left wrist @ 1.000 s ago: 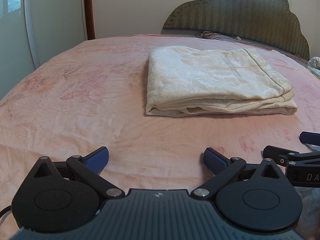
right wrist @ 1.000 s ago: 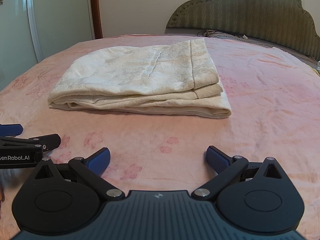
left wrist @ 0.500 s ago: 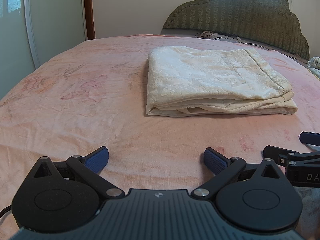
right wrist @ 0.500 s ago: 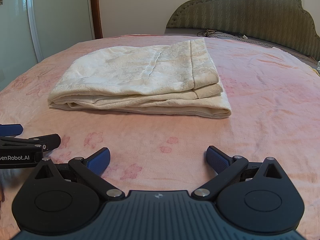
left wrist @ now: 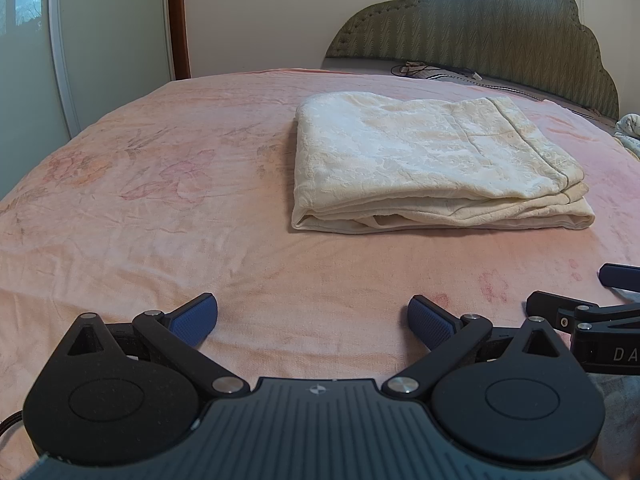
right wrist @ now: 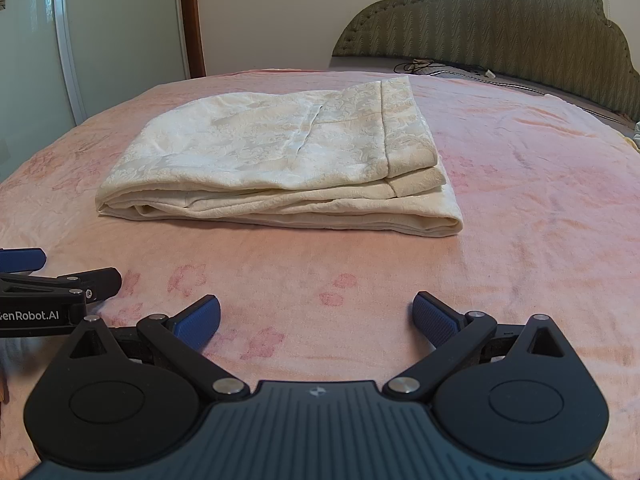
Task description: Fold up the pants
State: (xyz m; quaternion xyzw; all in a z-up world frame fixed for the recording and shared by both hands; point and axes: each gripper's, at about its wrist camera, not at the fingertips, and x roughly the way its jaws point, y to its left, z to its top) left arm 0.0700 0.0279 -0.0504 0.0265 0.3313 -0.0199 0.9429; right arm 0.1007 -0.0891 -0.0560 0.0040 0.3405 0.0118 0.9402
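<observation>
Nearest the left wrist camera, the left gripper (left wrist: 313, 316) sits low over the bed (left wrist: 160, 208), its jaws spread wide and released, nothing between the blue pads (left wrist: 196, 316), only pink blanket showing in the gap. Over at three o'clock in that same view, the right gripper (left wrist: 588, 312) pokes in from the edge, side by side with it.

Switch to the right wrist camera and it is the same story: the right gripper (right wrist: 316, 316) has its jaws wide apart and empty, blue pads (right wrist: 434, 318) clear of any cloth, hovering just above the flowered blanket of the bed (right wrist: 520, 240). The left gripper (right wrist: 60, 284) peeks in at nine o'clock.

Further out, the pants (left wrist: 432, 168) lie folded into a neat cream rectangle on the blanket, toward one o'clock from the left gripper. From the right gripper the pants (right wrist: 280, 160) sit at about eleven o'clock, stacked layers facing the camera, a hem band running along the right end. Both grippers are well apart from them.

Farthest back, at twelve to one o'clock, the green padded headboard (left wrist: 480, 32) rises against the wall, and a glass sliding door (right wrist: 40, 40) stands at ten o'clock.
</observation>
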